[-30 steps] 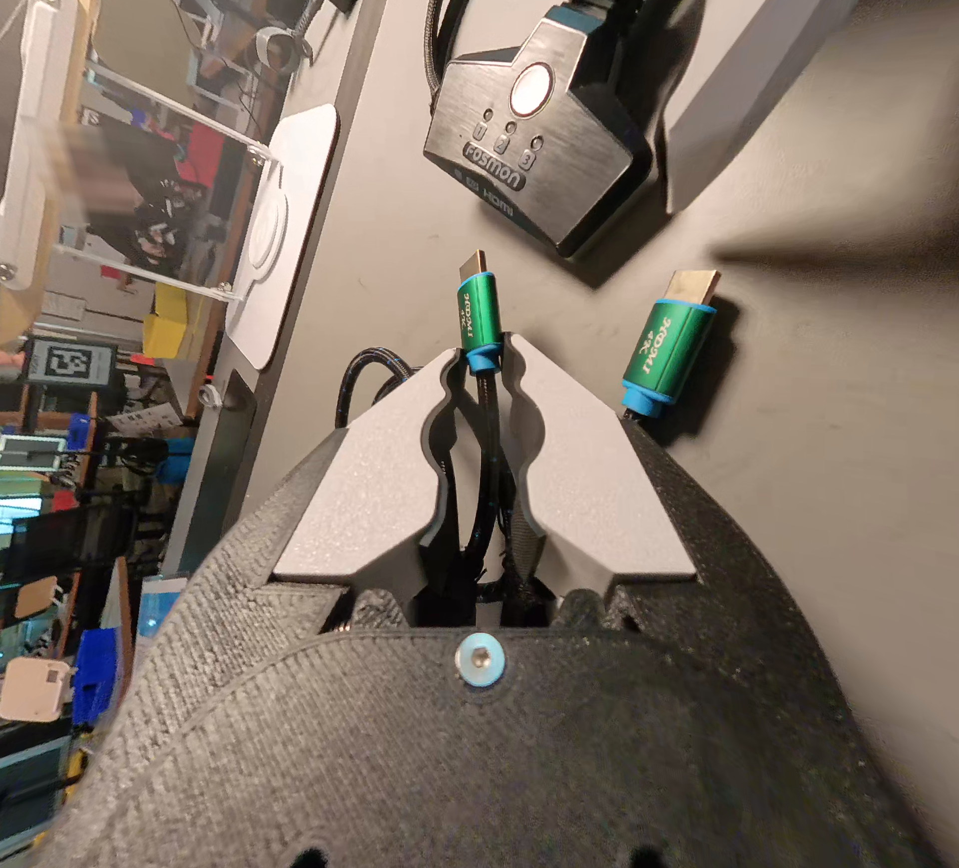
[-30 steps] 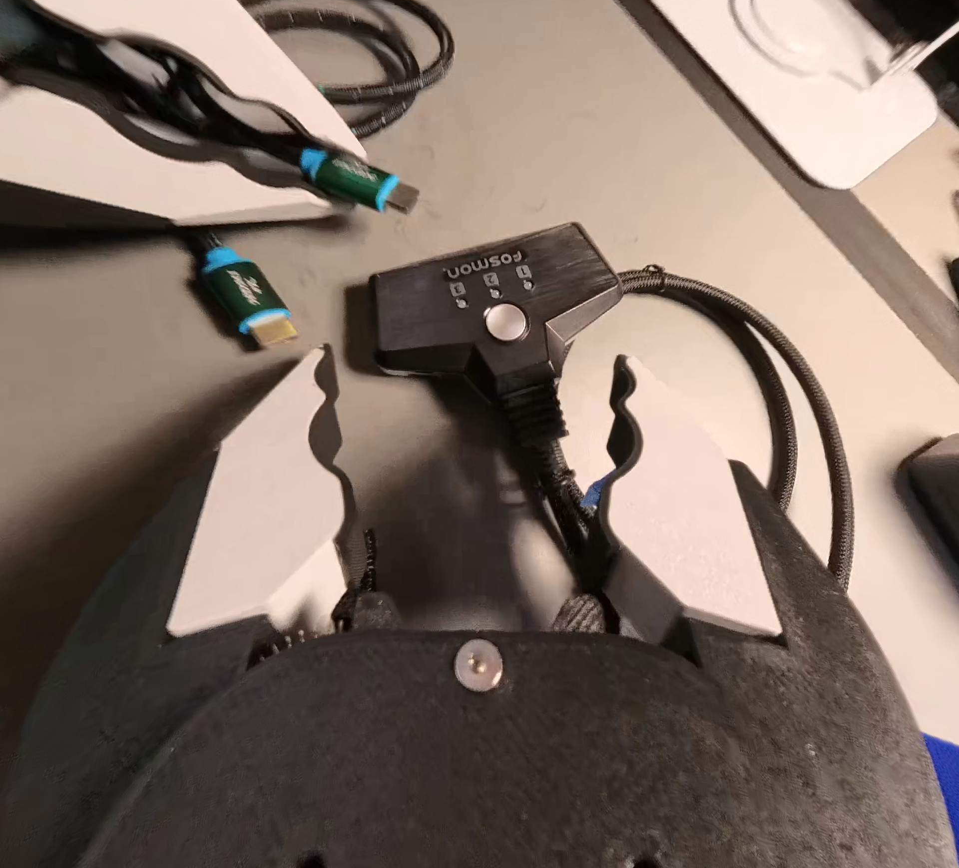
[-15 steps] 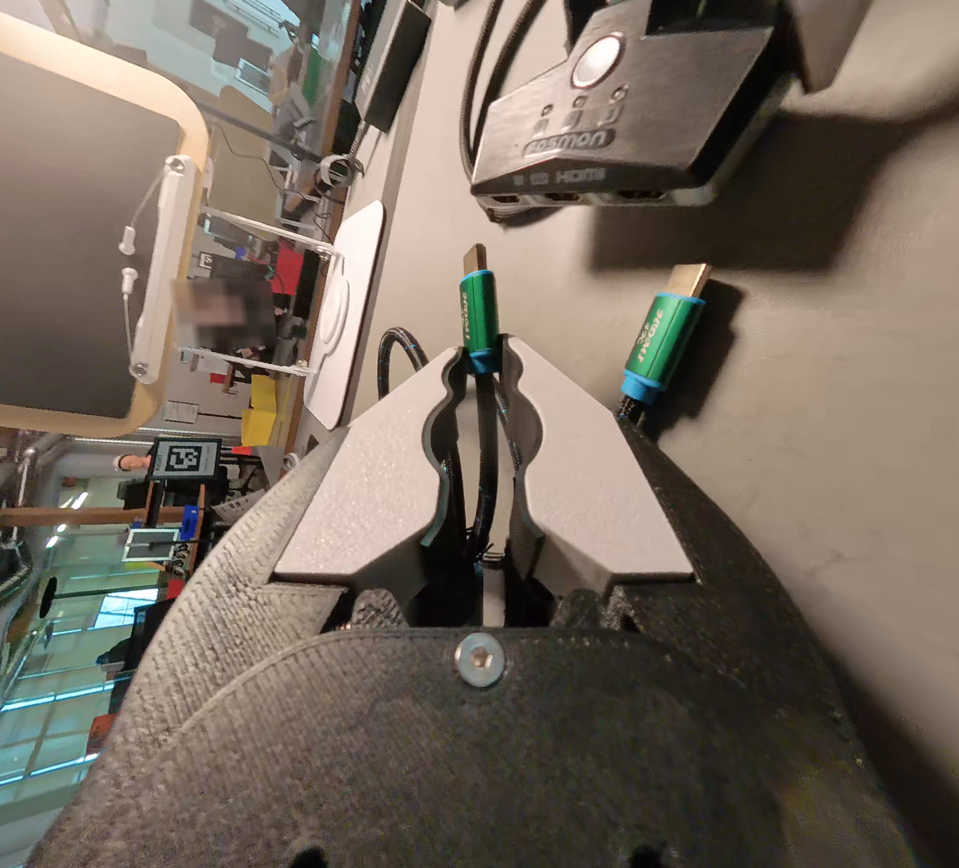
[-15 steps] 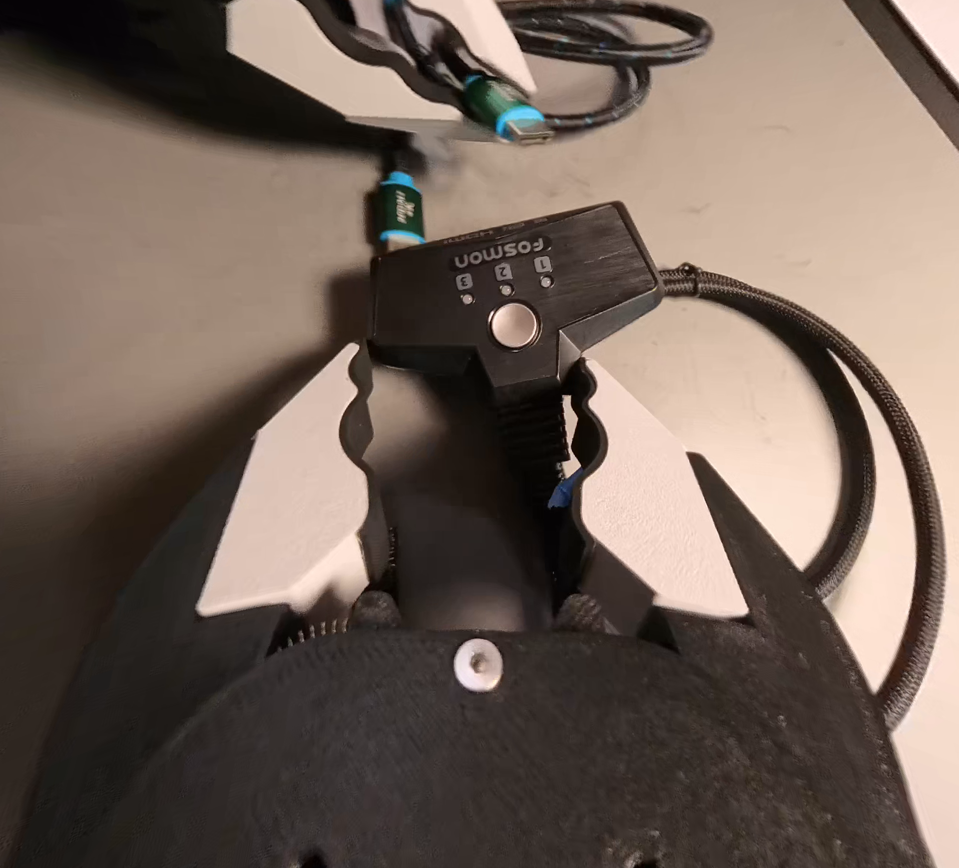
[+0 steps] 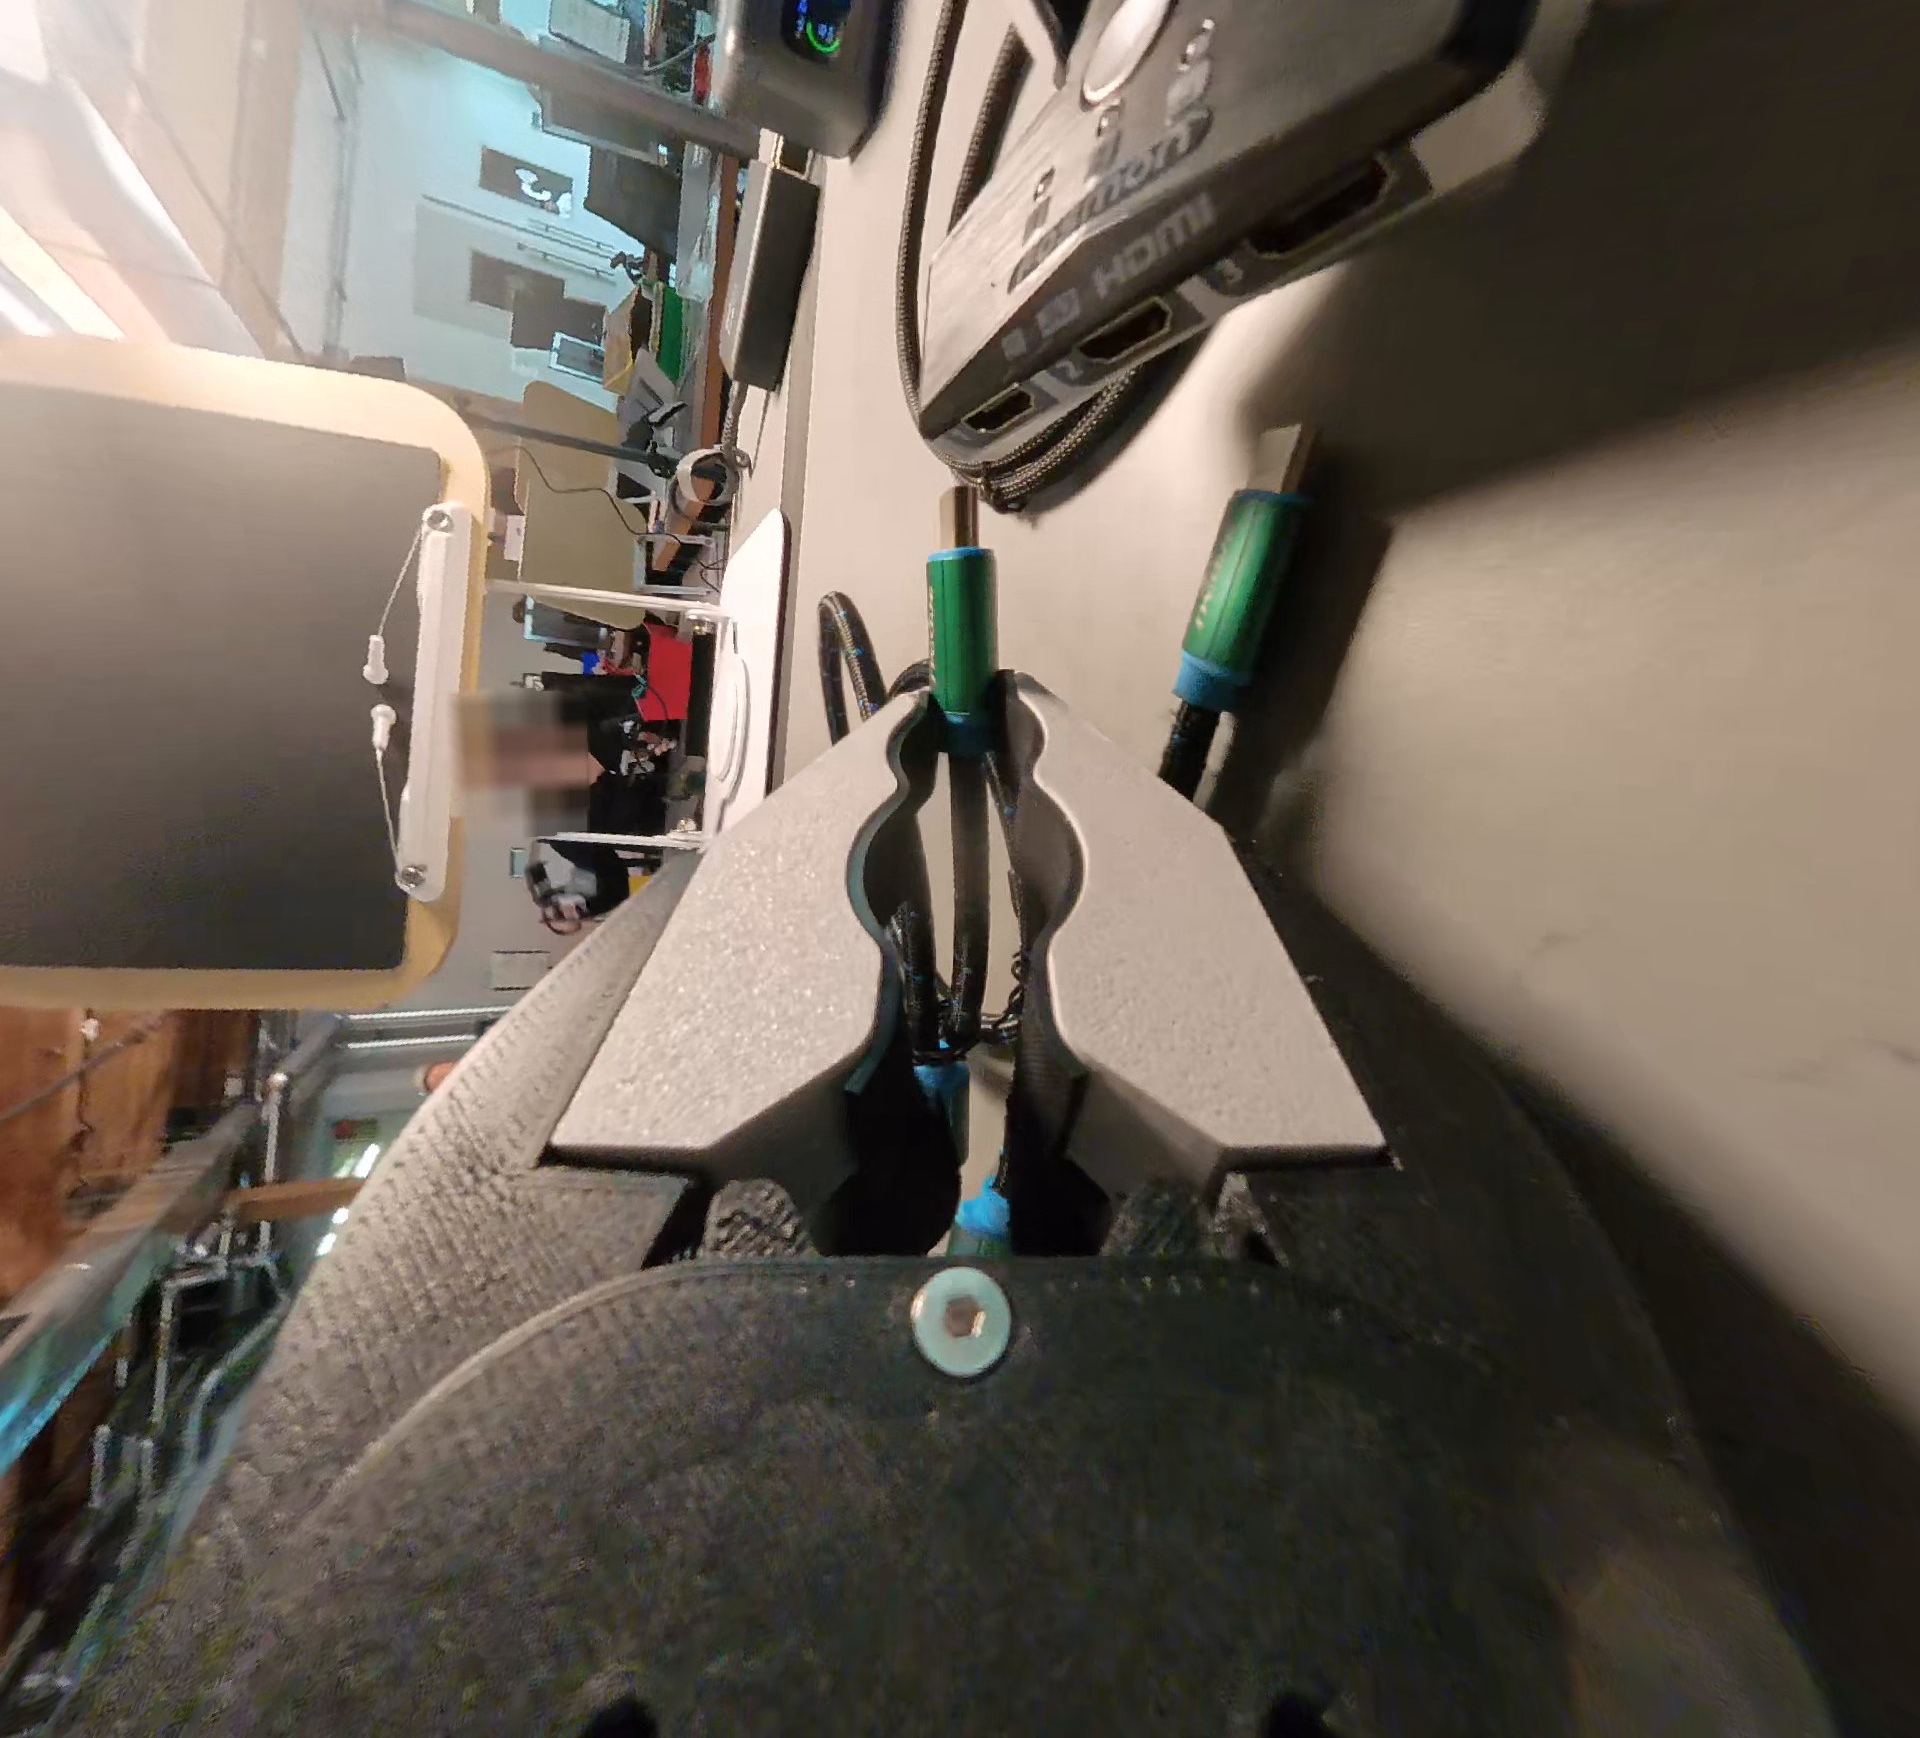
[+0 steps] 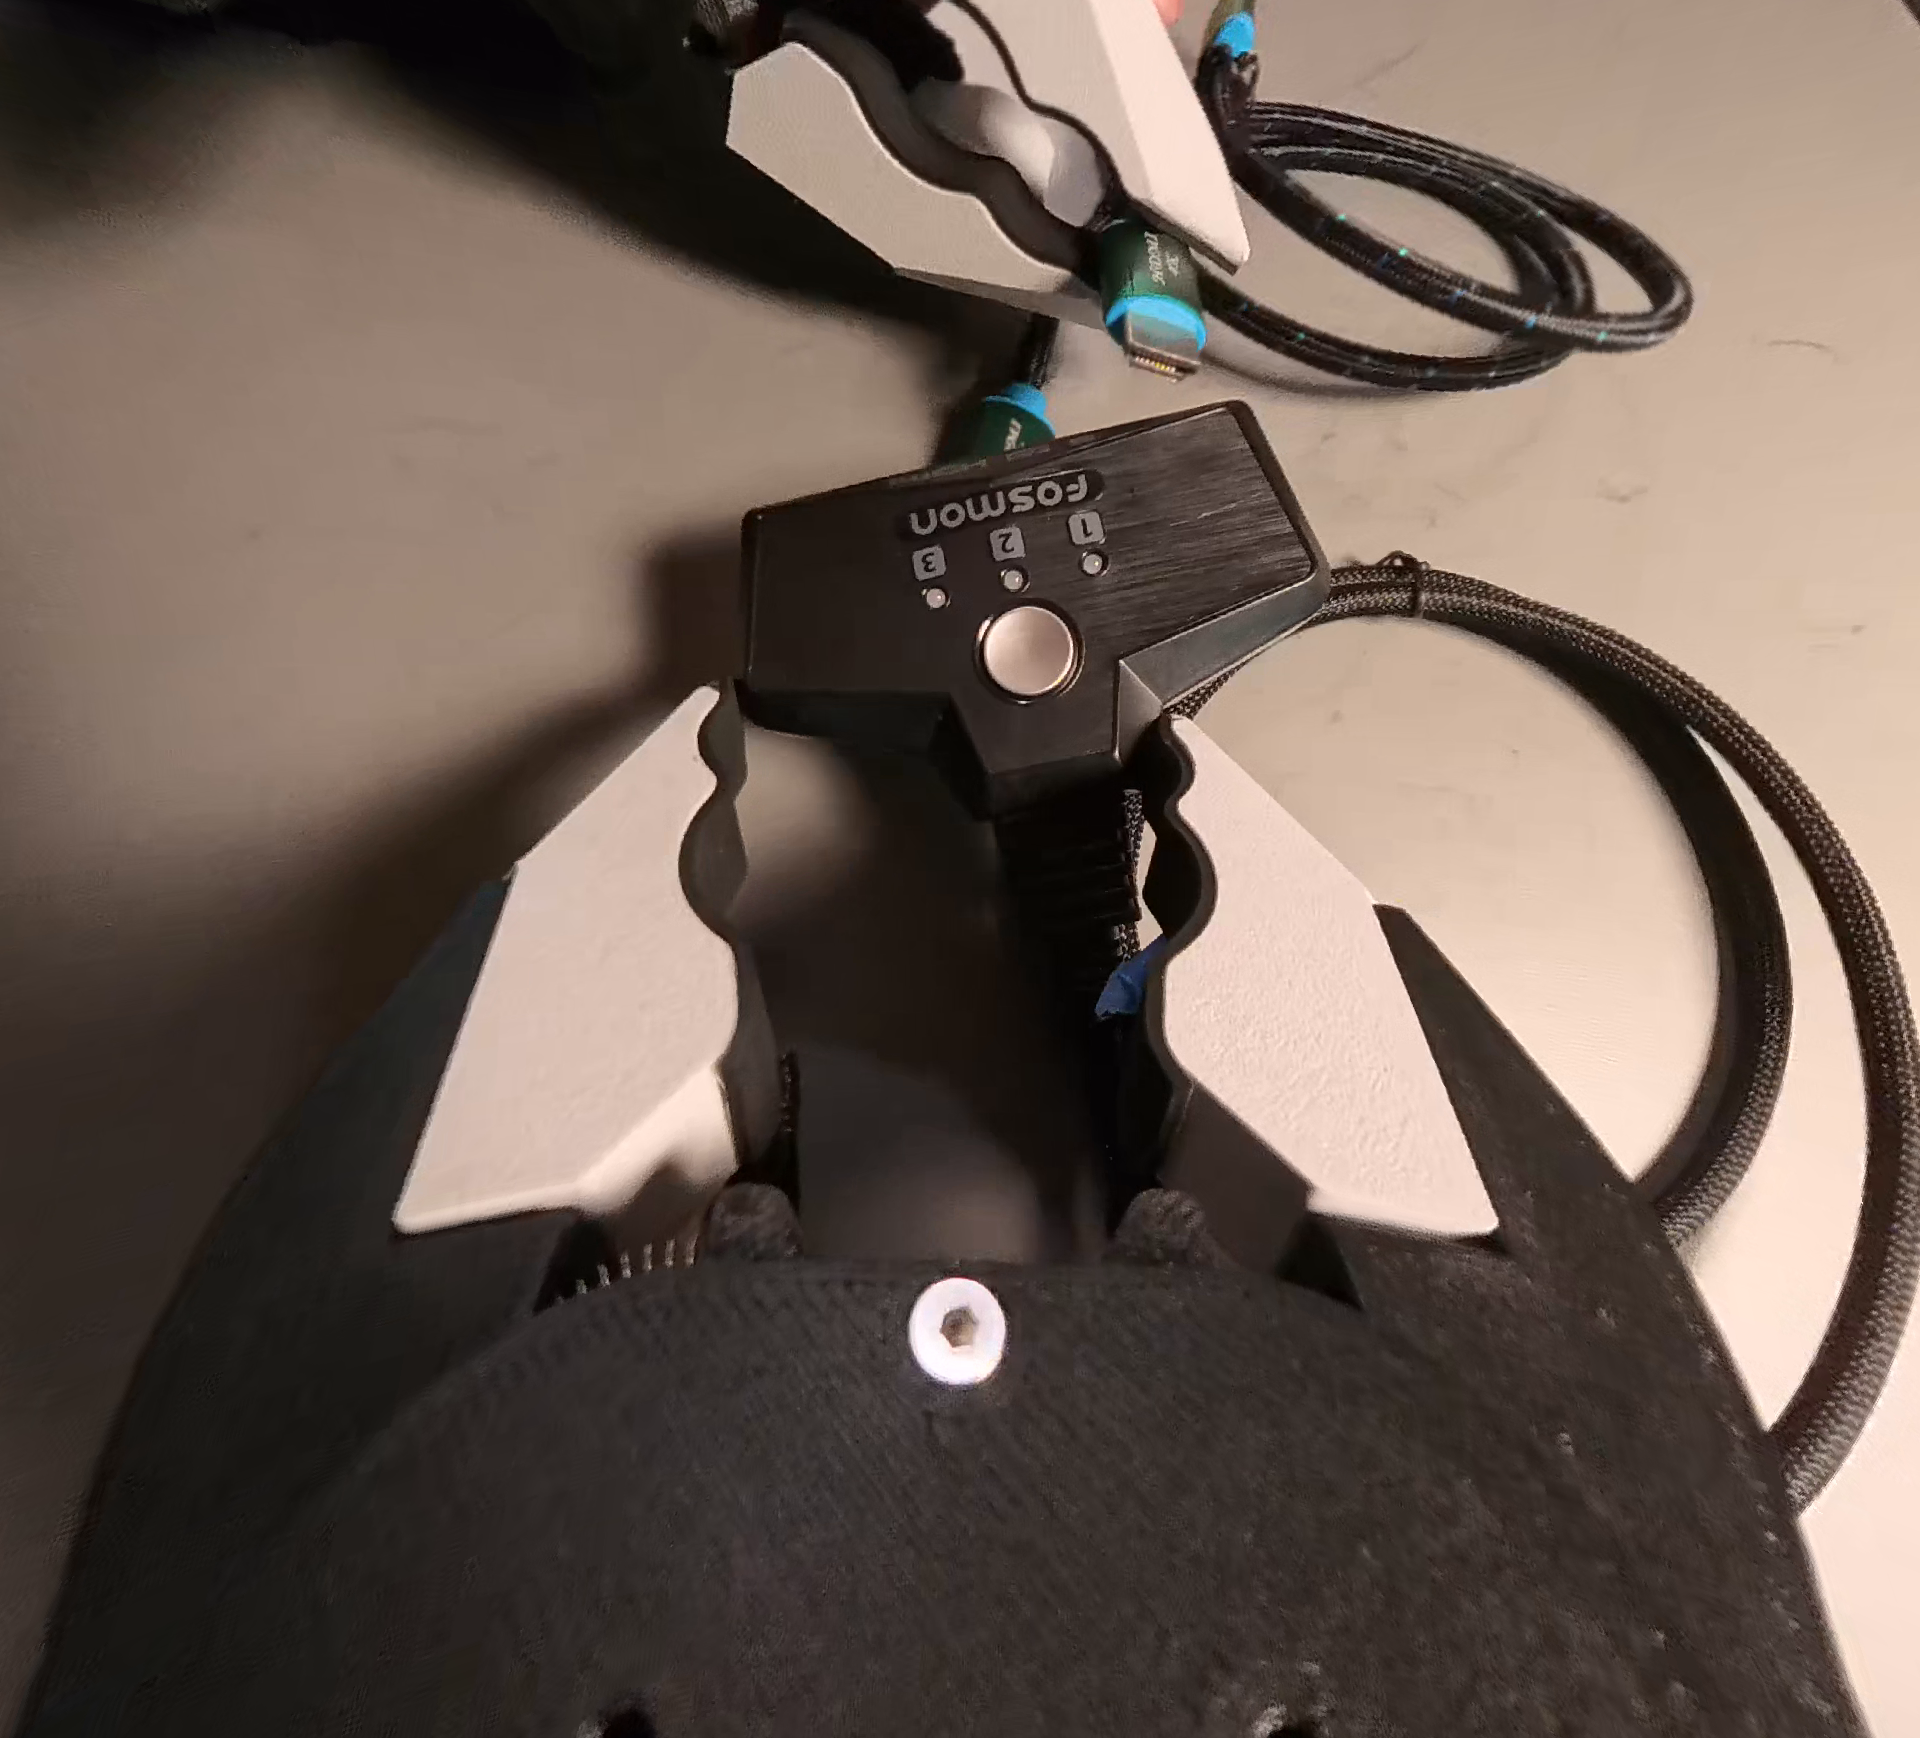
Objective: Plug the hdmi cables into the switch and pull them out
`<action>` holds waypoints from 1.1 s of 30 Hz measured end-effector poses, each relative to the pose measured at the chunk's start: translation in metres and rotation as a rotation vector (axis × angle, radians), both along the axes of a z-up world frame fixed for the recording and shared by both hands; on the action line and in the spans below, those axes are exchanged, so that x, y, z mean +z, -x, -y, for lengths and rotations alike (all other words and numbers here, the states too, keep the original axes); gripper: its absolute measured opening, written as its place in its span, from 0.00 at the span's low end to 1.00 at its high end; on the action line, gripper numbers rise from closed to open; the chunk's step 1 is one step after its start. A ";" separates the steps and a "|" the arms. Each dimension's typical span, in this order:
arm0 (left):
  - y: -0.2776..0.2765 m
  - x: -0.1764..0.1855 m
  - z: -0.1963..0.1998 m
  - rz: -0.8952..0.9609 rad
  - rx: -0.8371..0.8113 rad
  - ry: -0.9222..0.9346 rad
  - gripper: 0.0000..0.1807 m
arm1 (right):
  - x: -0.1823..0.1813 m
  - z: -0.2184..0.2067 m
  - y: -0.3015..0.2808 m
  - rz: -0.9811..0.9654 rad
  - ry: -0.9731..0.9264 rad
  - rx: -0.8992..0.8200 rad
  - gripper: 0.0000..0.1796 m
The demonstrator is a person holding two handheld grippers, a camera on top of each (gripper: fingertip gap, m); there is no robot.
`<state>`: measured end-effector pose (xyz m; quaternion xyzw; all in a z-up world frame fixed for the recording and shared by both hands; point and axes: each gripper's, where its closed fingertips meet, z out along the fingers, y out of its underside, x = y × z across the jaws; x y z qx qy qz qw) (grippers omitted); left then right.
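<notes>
**HDMI switch braced, first plug lined up just short of a port**

The HDMI switch (image 6: 1023, 576) lies on the grey worktop (image 6: 312, 441) with its row of three ports facing away from my right gripper (image 6: 945, 743). That gripper's fingers are partly drawn in around the narrow rear neck of the switch, where its braided lead (image 6: 1683, 857) leaves; they look to be touching the neck on both sides, so I read it as a bracing pinch on the switch.

My left gripper (image 5: 966, 712) is pressed together on the blue collar of a green plug (image 5: 958, 618), its metal tip pointing forward along the fingers. In the left wrist view the port face of the switch (image 5: 1143, 306) sits just beyond that tip and runs off to the right, so the plug's long axis points roughly at the leftmost port but is not yet in it; a small gap remains. I judge the next move is a short push straight ahead, with a slight correction so the flat tip squares to the slot.

A second green plug (image 5: 1236, 587) lies loose on the worktop to the right of the held one, close to the port face, with its tip hidden from the right wrist view behind the switch. The spare cable coil (image 6: 1455, 286) lies far right.
</notes>
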<state>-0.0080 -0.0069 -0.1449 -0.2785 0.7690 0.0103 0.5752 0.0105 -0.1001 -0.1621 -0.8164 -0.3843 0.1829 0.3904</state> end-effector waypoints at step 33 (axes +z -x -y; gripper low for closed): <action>-0.003 -0.017 0.012 -0.091 0.131 0.248 0.13 | 0.000 0.006 0.001 -0.076 0.161 -0.064 0.44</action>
